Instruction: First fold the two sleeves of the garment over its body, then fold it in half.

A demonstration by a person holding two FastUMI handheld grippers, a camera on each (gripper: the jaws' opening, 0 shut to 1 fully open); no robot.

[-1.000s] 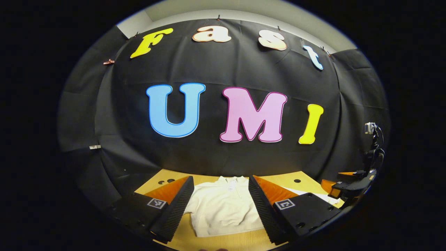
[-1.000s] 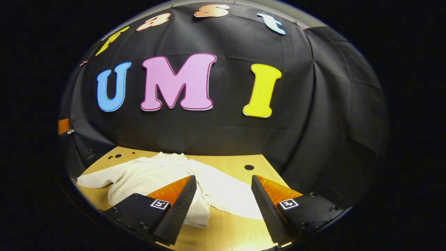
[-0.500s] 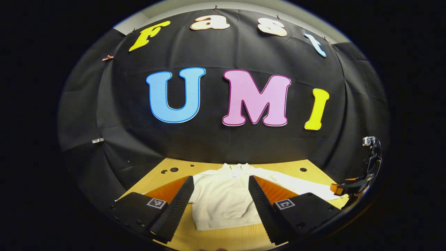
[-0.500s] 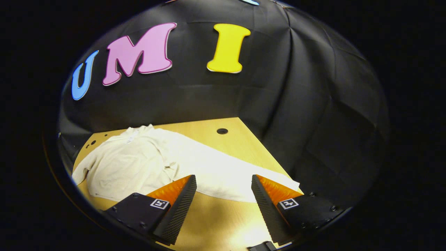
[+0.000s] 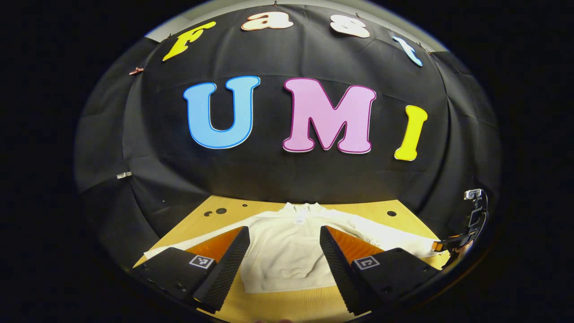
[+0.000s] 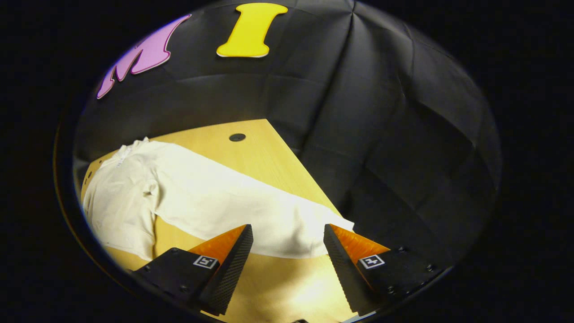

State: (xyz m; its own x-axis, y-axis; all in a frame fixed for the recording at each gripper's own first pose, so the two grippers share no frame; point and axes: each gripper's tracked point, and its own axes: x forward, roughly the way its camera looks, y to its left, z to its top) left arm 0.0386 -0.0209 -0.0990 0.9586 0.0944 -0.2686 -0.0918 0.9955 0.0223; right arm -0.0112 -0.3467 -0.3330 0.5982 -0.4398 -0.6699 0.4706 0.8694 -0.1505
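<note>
A cream long-sleeved garment [image 5: 287,255] lies flat on the wooden table [image 5: 287,305], collar toward the back wall, both sleeves spread out sideways. My left gripper [image 5: 282,269] hovers open above the hem of its body. My right gripper [image 6: 287,264] is open over the cuff end of the right sleeve [image 6: 251,215], which runs toward the table's right edge. In the left gripper view, the right gripper [image 5: 453,244] appears far right beside that cuff. The garment body [image 6: 121,202] lies at the left in the right gripper view.
Black cloth walls close in the table on the back and sides. Small dark holes mark the tabletop at the back left [image 5: 220,210] and back right [image 6: 237,137]. The table's right edge [image 6: 309,179] runs close to the sleeve cuff.
The right gripper has swung right and down toward the right sleeve's cuff. The left gripper has tilted down a little, so more of the table and the left sleeve shows.
</note>
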